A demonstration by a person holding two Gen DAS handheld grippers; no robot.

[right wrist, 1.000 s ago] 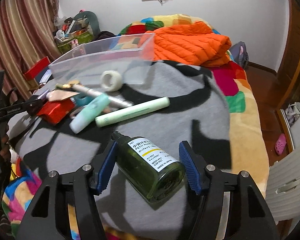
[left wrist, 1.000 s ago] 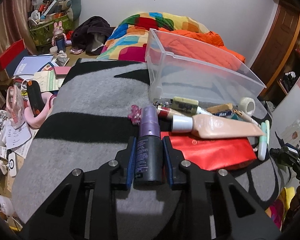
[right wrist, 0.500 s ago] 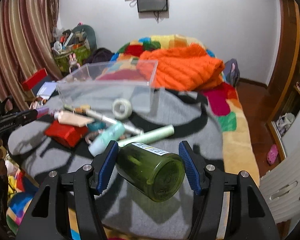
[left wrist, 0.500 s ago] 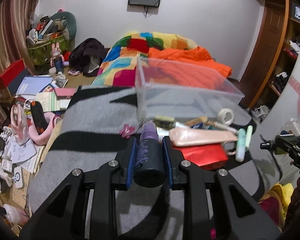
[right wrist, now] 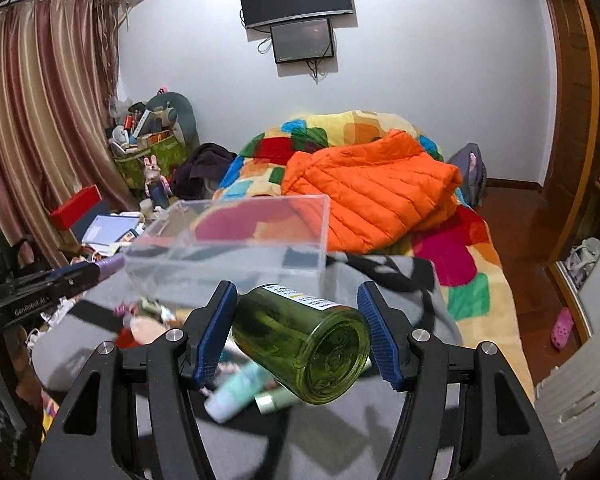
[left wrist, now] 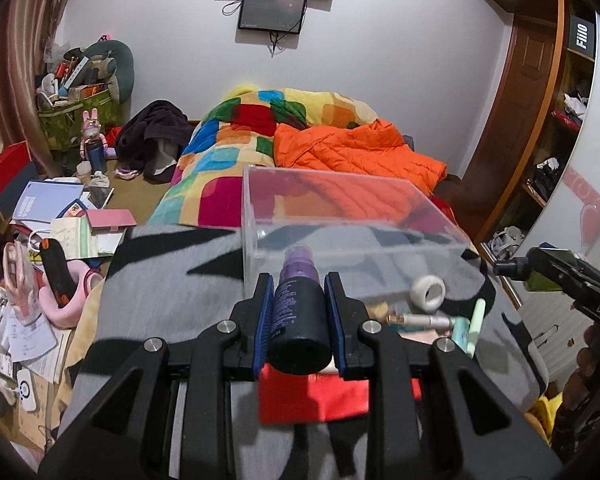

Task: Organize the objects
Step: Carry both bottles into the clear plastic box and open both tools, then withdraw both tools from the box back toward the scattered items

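In the left wrist view, we are pinching a dark cylindrical spray bottle with a purple cap (left wrist: 299,312) in our left gripper (left wrist: 299,300), low in the centre of the frame; both blue pads are pressing flat against its sides, and its base is facing the camera while the cap is pointing away toward the clear plastic rectangular bin (left wrist: 340,224). The bin is sitting just above centre on the grey and black blanket (left wrist: 168,280). Below the bottle, a flat red packet (left wrist: 312,396) is lying on the blanket. To the right of the gripper, a white roll of tape (left wrist: 428,291), a silver tube (left wrist: 424,321) and a pale green stick (left wrist: 475,322) are lying close together near the bin's front wall.

In the right wrist view, we are holding a translucent green round bottle with a white label (right wrist: 304,340) in our right gripper (right wrist: 300,336), low in the centre. The bottle is tilting, its base toward the camera. The left pad is touching it; on the right side we cannot tell whether the pad is fully meeting the glass. The bottle is hanging clear of the blanket, in front of the bin (right wrist: 236,248), which is occupying the middle of the frame. A mint green tube (right wrist: 236,392) is lying blurred beneath the bottle. The left gripper (right wrist: 72,280) is showing at the left edge, its purple-capped bottle (right wrist: 110,266) pointing at the bin's corner. An orange quilted jacket (right wrist: 372,196) is lying on the bed at right of centre.
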